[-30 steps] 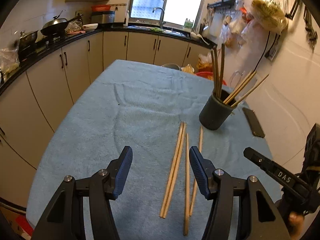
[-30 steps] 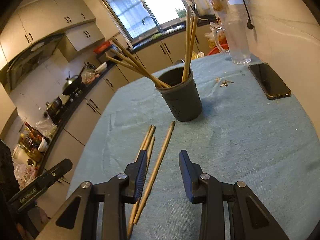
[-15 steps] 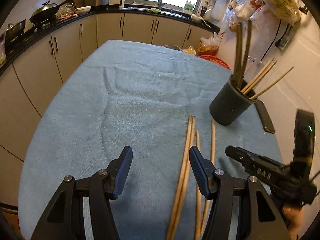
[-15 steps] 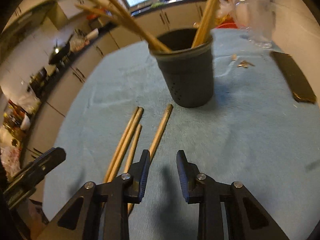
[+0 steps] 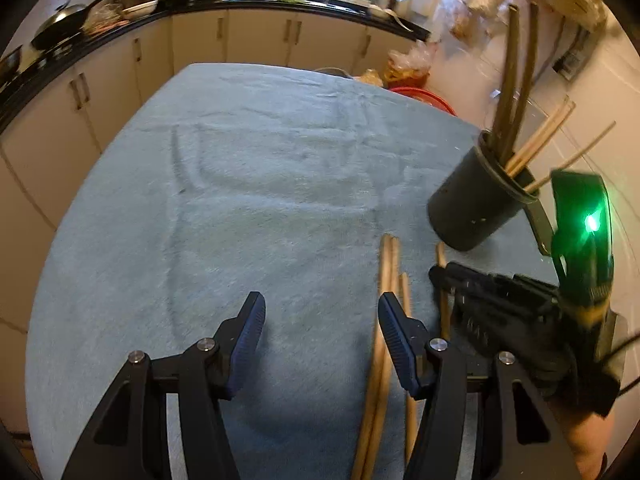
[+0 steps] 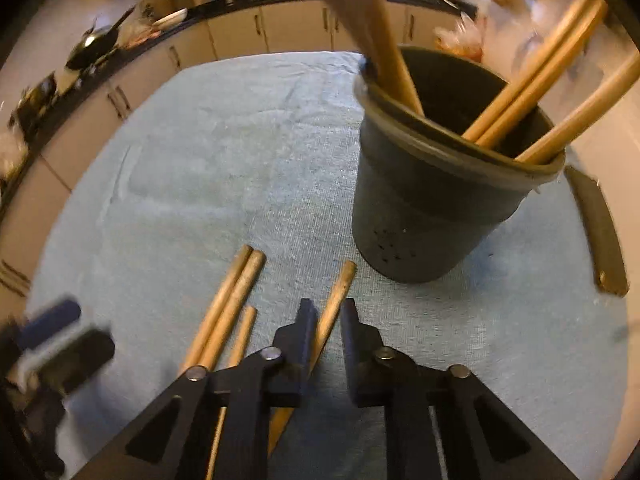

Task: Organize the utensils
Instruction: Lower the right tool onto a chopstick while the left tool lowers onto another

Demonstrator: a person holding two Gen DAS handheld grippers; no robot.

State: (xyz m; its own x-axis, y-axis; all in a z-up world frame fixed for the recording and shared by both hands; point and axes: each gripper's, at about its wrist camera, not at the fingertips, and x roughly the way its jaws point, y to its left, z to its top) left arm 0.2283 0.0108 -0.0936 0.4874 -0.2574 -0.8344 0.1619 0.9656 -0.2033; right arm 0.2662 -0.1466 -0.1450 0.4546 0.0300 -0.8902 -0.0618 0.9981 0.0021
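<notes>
Several wooden chopsticks (image 5: pixel 385 304) lie on the blue-grey cloth; in the right wrist view they lie as a pair (image 6: pixel 228 308), a shorter one (image 6: pixel 242 334) and a single chopstick (image 6: pixel 334 304). A dark grey holder cup (image 6: pixel 424 216) with several chopsticks in it stands just beyond; it also shows in the left wrist view (image 5: pixel 472 208). My right gripper (image 6: pixel 328 316) is low on the cloth, its jaws narrowed around the single chopstick; I cannot tell if they grip it. My left gripper (image 5: pixel 322 320) is open and empty, left of the chopsticks.
A dark phone (image 6: pixel 598 232) lies on the cloth right of the cup. Kitchen cabinets and a counter with a wok (image 5: pixel 64 28) run along the far side. The right gripper's body (image 5: pixel 516 308) with a green light sits close beside my left gripper.
My right gripper has dropped toward the cloth and narrowed its jaws around the single chopstick. Both views have moved closer to the cup and the chopsticks.
</notes>
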